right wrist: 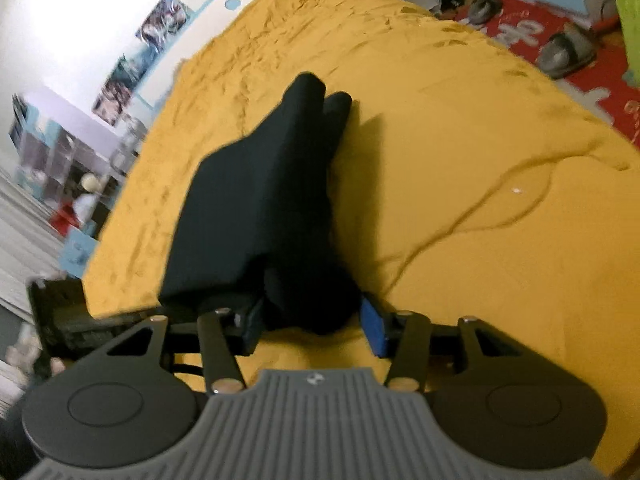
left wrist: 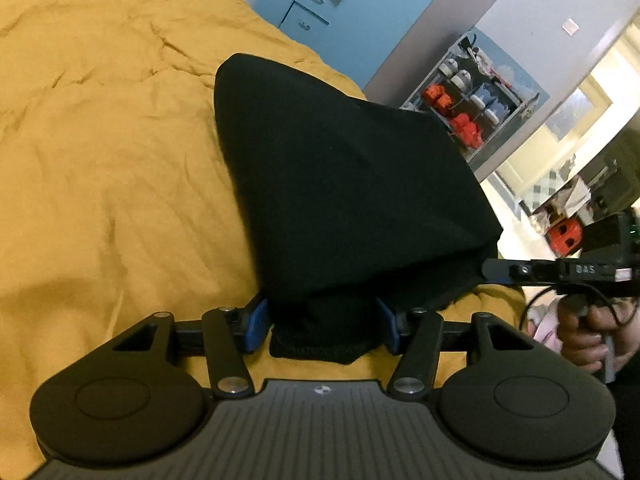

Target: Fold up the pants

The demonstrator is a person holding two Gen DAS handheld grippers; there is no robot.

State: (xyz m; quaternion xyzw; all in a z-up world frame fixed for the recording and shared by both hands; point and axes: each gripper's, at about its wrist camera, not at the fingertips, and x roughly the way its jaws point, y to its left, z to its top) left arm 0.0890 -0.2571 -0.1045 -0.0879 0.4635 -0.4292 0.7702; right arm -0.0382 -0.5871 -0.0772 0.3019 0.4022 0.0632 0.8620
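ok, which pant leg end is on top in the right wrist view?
The image-left leg end: it overlaps the right one and reaches further up the yellow sheet.

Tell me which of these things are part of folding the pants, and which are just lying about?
Part of the job:
black pants
yellow bedspread
left gripper
right gripper

Lying about:
shelf
slippers
red rug
blue drawers
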